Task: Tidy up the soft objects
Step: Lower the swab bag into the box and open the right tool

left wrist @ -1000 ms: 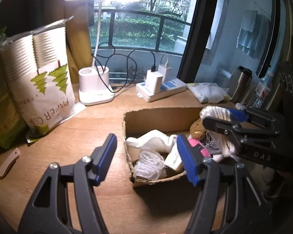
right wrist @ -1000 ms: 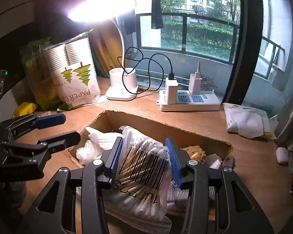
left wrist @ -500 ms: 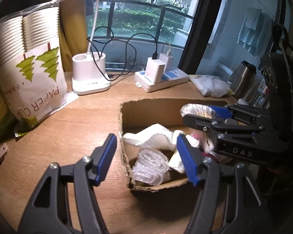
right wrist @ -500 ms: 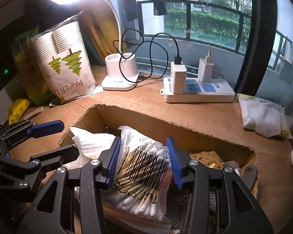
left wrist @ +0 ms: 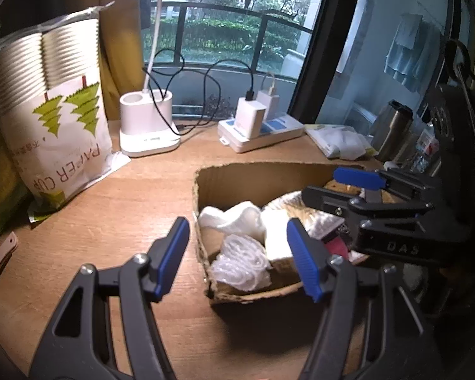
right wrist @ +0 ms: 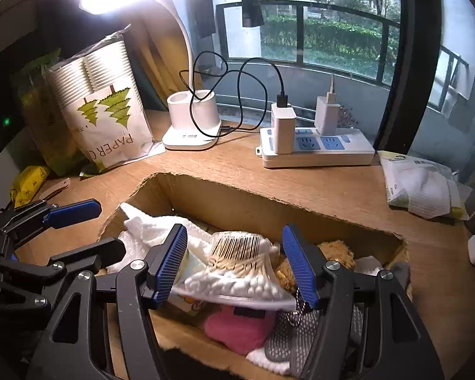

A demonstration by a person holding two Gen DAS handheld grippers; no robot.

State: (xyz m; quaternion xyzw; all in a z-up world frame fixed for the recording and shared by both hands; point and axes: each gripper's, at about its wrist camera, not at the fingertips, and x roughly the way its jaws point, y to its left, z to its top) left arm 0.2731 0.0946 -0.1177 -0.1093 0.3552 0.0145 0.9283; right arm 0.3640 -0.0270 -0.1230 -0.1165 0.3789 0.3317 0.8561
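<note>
Now that your right tool has just been opening, its jaws stand wide and the bag of cotton swabs lies loose between them on the soft things in the cardboard box. Lift straight, or a pad may snag the plastic and drag it out. Your left tool, open and empty over the box's near corner, could tip the wall.
</note>
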